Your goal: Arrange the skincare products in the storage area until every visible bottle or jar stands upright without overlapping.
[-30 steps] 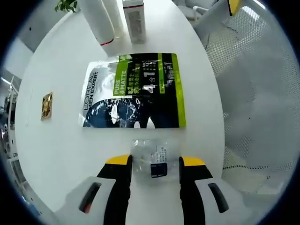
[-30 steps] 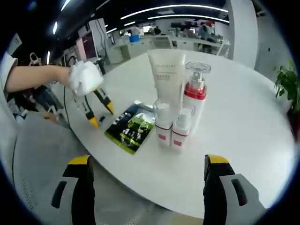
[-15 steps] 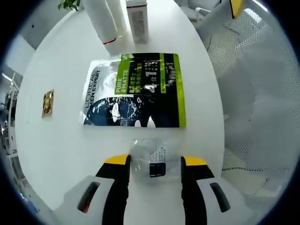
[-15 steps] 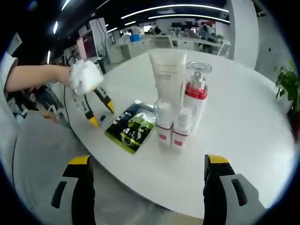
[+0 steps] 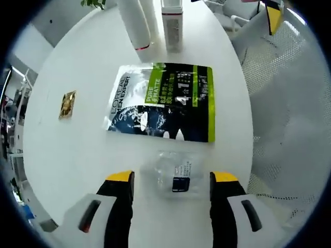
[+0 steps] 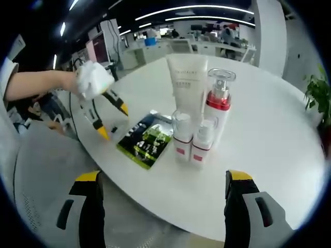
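Skincare's small clear plastic jar [image 5: 175, 174] lies flat between our wide-spread left gripper [image 5: 172, 178]; next we close, upright it; right gripper [image 6: 162, 178] wide, empty.

From my seat the round table [image 5: 67, 155] looked like smooth matt white laminate. The flat sachet [image 5: 163, 102] was glossy printed foil or plastic, catching glare. The little packet [image 5: 173, 174] by it was clear crinkly film. Over on the right gripper view, the tall tube [image 6: 187, 82] read as soft matt white plastic, the pump bottle [image 6: 217, 111] had a clear shiny cap over glossy red. The two small bottles [image 6: 192, 142] looked frosted. The chair [image 5: 289, 103] was grey woven mesh, rough-looking.
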The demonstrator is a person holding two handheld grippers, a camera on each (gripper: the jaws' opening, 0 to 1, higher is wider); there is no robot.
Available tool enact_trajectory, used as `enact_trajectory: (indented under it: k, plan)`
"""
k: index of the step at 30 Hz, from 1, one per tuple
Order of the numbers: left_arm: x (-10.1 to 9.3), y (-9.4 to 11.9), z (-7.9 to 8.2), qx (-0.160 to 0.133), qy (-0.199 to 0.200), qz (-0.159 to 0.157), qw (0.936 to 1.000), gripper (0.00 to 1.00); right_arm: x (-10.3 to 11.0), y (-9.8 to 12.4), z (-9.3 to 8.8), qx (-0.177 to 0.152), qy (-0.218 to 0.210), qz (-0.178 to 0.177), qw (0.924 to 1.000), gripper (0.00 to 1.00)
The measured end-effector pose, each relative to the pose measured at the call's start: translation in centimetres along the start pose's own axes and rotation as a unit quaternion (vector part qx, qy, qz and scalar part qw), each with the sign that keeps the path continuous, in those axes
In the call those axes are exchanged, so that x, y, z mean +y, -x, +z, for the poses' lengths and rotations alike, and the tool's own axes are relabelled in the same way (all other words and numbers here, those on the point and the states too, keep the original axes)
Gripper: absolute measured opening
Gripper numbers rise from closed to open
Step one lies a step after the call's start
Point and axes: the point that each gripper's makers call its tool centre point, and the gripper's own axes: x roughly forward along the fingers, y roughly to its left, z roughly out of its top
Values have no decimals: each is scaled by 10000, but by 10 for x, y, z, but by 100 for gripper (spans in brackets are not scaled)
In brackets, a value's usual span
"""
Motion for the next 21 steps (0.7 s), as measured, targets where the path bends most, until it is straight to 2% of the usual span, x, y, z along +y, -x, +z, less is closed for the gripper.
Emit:
enact_trajectory:
  k: [3, 11, 12, 15, 17, 21]
  plan:
    - [0, 2, -5, -11, 119, 73, 9999, 61, 1, 0, 0, 0, 23, 9, 10000, 97]
    - [-3, 11, -17, -223, 914, 197, 9954, 66, 3, 0, 1, -6, 90, 52, 9999, 97]
    - [-6, 12, -16, -284, 1040, 193, 9940, 66, 4, 0, 1, -5, 96, 57, 9999, 97]
    - [-7, 19, -9, -734, 1578, 145, 9846, 68, 5, -1, 2, -6, 132, 85, 9999, 97]
    - [-9, 26, -5, -904, 1815, 168, 9791, 69, 6, -1, 1, 9, 147, 98, 9998, 97]
    - [-4, 34, -11, -1014, 2068, 292, 9727, 69, 6, -1, 1, -12, 127, 114, 9999, 97]
